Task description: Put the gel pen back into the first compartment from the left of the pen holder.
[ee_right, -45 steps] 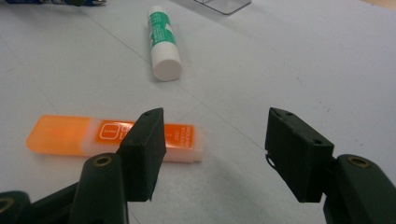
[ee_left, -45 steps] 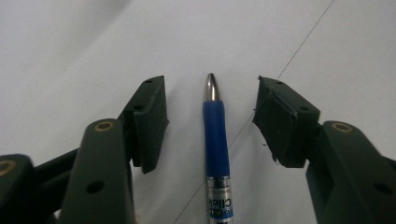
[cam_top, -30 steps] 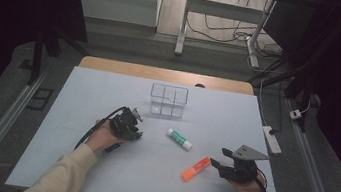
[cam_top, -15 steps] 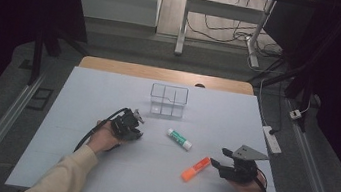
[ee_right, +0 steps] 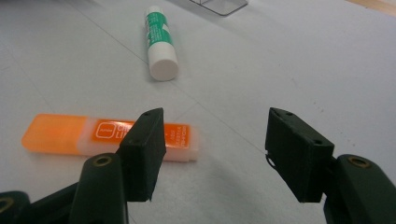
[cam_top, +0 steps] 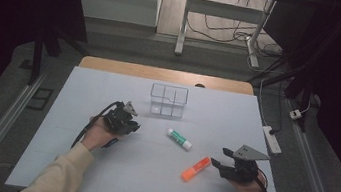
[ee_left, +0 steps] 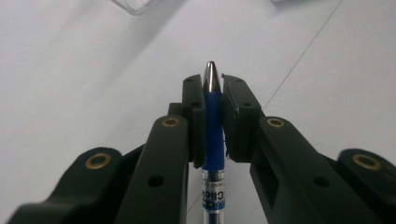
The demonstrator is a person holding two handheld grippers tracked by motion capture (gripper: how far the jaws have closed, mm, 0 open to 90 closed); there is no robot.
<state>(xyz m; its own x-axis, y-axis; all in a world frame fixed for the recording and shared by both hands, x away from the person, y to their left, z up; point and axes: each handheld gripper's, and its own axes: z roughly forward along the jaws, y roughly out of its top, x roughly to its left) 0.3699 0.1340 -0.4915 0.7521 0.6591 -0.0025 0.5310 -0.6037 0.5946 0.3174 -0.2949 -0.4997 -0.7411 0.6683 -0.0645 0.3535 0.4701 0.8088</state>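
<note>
On the surface (cam_top: 96, 176), left tongs (ee_left: 213, 88) have just clenched on a blue pen (ee_left: 213, 135); right tongs (ee_right: 215, 140) released. Next, likely carriage to the clear organiser (cam_top: 168, 101).

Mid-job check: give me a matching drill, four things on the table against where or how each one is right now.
Things:
1. pen
2. highlighter
3. glue stick
4. clear box

States:
A. stands upright near the table's far edge
B. lies just ahead of the open right gripper
C. clamped between the jaws of the left gripper, silver tip out front
D. lies in the middle of the table, white cap towards the right gripper

Pairs: 1-C, 2-B, 3-D, 4-A
</note>
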